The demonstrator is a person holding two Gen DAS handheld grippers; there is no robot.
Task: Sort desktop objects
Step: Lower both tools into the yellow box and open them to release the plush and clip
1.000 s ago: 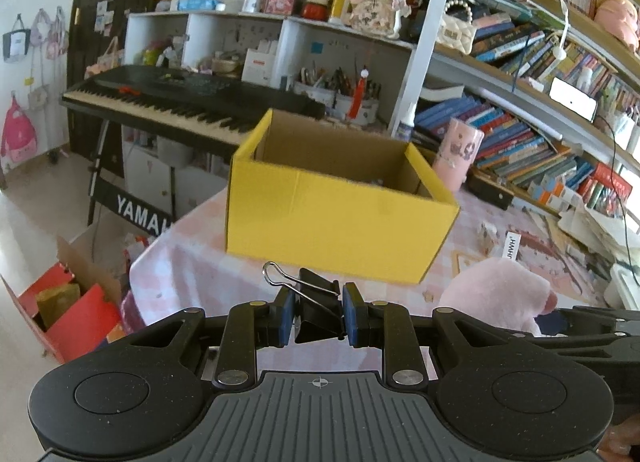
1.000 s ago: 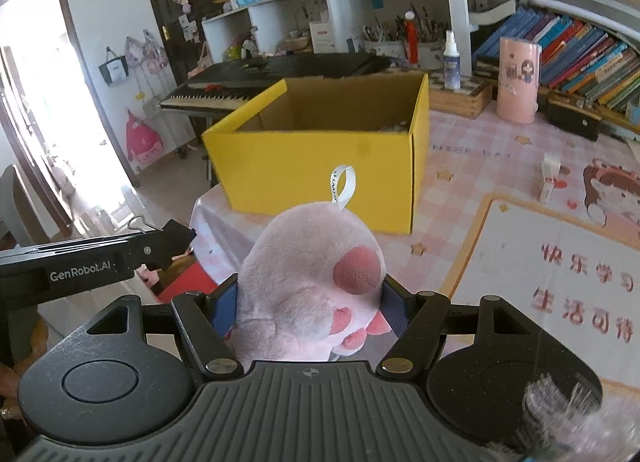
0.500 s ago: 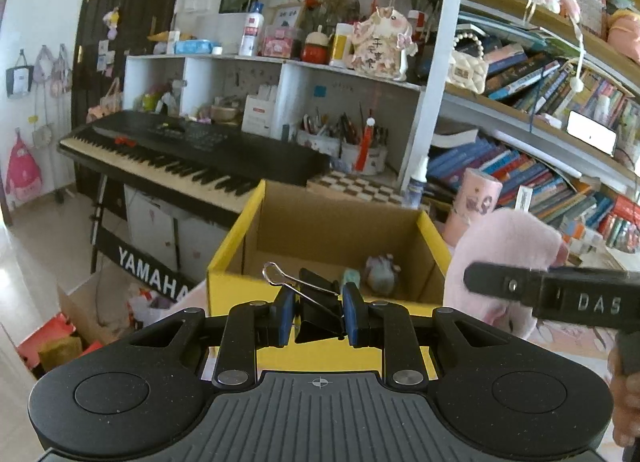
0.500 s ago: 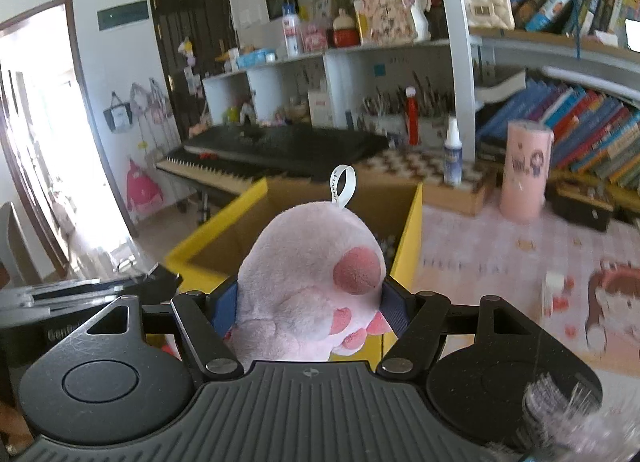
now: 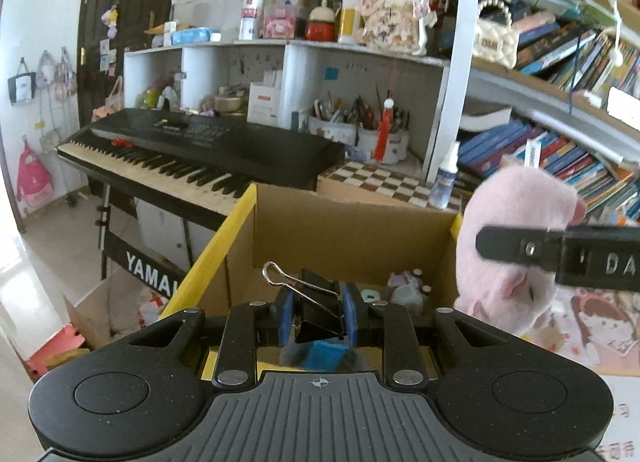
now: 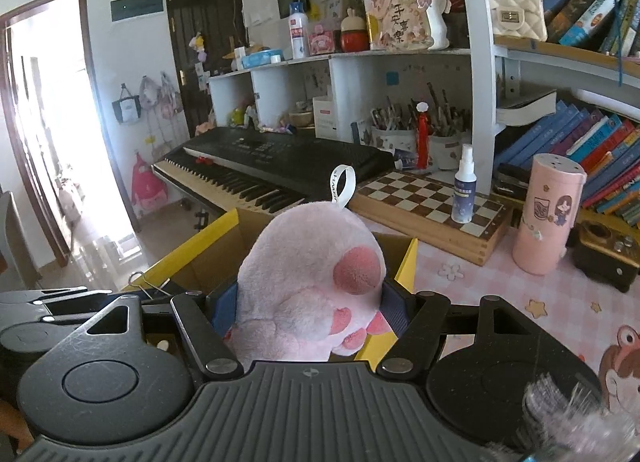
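My left gripper [image 5: 318,316] is shut on a black binder clip [image 5: 316,308] with wire handles, held over the open top of the yellow cardboard box [image 5: 208,258]. Small toys [image 5: 404,290] lie on the box floor. My right gripper [image 6: 310,304] is shut on a pink plush paw [image 6: 308,286] with a white loop tag, above the same box [image 6: 192,250]. In the left wrist view the plush paw [image 5: 512,222] and a right gripper finger [image 5: 560,254] hang at the box's right rim. The left gripper [image 6: 60,302] shows at the left edge of the right wrist view.
A black keyboard [image 5: 192,150] stands behind the box. On the pink checked tablecloth [image 6: 500,294] are a chessboard [image 6: 424,202], a spray bottle [image 6: 462,190] and a pink cylinder [image 6: 548,218]. Bookshelves [image 6: 580,134] fill the right. An open carton [image 5: 108,314] sits on the floor at left.
Both grippers have moved forward from in front of the box to above its open top, so its inside now shows. The clip and the plush paw stay gripped.
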